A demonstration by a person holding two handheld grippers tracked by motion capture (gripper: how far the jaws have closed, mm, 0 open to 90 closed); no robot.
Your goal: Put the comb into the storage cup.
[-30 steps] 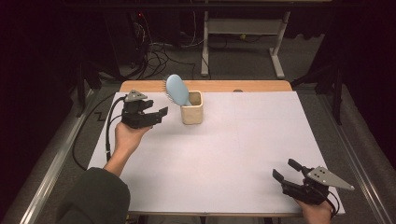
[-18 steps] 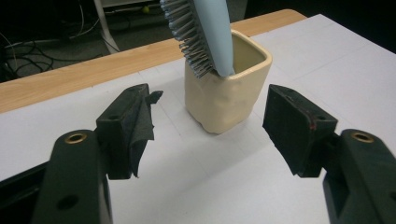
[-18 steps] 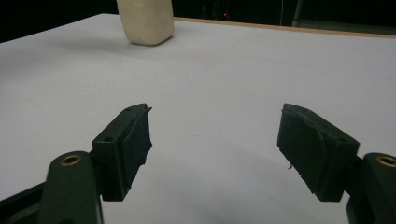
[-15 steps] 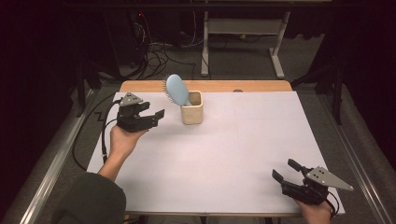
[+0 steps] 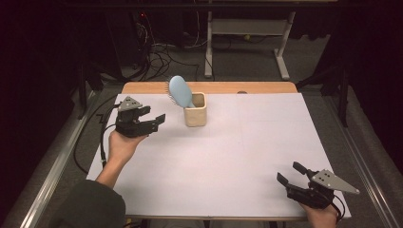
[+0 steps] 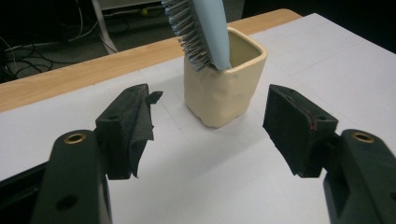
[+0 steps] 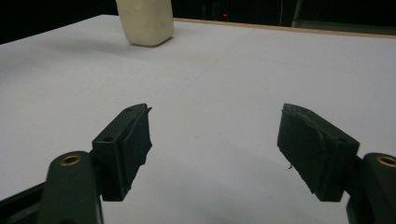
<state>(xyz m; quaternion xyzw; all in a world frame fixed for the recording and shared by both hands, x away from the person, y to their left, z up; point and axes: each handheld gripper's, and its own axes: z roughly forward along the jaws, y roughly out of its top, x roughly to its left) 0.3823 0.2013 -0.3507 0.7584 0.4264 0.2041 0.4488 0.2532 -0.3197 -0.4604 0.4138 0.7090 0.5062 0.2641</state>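
Hairbrush (image 5: 179, 91) already stands handle-down in cream cup (image 5: 195, 109), leaning. Cup sits just ahead of your left gripper (image 5: 153, 119), jaws apart, nothing between. Your right gripper (image 5: 290, 174) rests well apart from cup, jaws wide, empty. Placing looks done; only withdrawing is left.

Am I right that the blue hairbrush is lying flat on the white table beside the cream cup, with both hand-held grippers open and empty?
Not quite. The blue hairbrush stands handle-down inside the cream cup, leaning left, as the high view shows. The rest holds: the left hand-held gripper and the right hand-held gripper are open and empty over the white table.
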